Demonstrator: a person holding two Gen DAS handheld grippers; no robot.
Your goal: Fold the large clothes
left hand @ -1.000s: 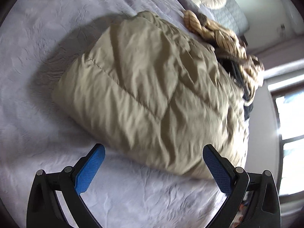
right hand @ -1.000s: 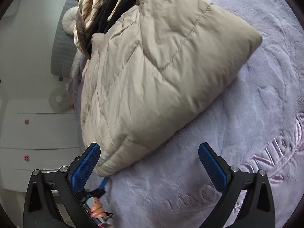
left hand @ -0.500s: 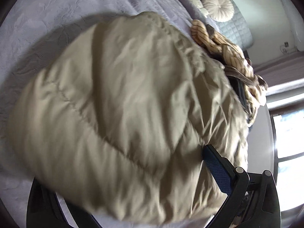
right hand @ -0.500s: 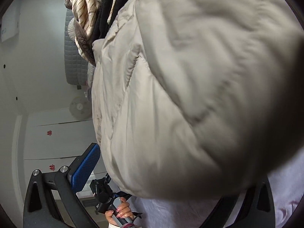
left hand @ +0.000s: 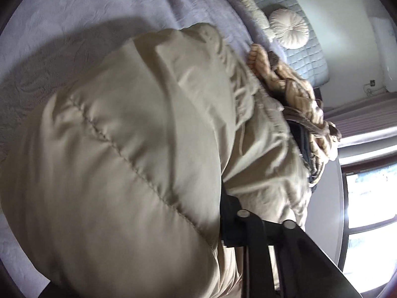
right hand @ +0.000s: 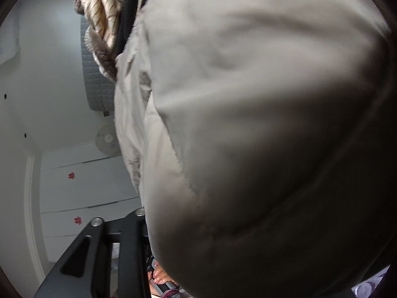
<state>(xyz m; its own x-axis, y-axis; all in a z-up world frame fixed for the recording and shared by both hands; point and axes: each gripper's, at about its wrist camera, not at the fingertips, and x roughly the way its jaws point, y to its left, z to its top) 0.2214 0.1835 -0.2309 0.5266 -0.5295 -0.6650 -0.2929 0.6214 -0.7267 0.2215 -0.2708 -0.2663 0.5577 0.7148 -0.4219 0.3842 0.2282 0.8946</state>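
Note:
A folded beige puffer jacket (left hand: 119,164) fills most of the left wrist view and lies on the lavender bedspread (left hand: 74,12). It also fills the right wrist view (right hand: 260,136). My left gripper (left hand: 198,223) has closed in on the jacket's near edge; only its right finger (left hand: 230,213) shows, pressed into the fabric. My right gripper (right hand: 198,236) is likewise closed on the jacket's edge, its left finger (right hand: 135,226) against the fabric and the other hidden.
A pile of striped tan and dark clothes (left hand: 297,99) lies beyond the jacket, also in the right wrist view (right hand: 104,12). A round cream cushion (left hand: 289,28) and grey headboard (left hand: 297,37) stand at the bed's head. A window (left hand: 367,211) is on the right.
Both grippers were open in front of the jacket a second ago. They have pushed in onto its near edge and closed, and the jacket now covers most of both views.

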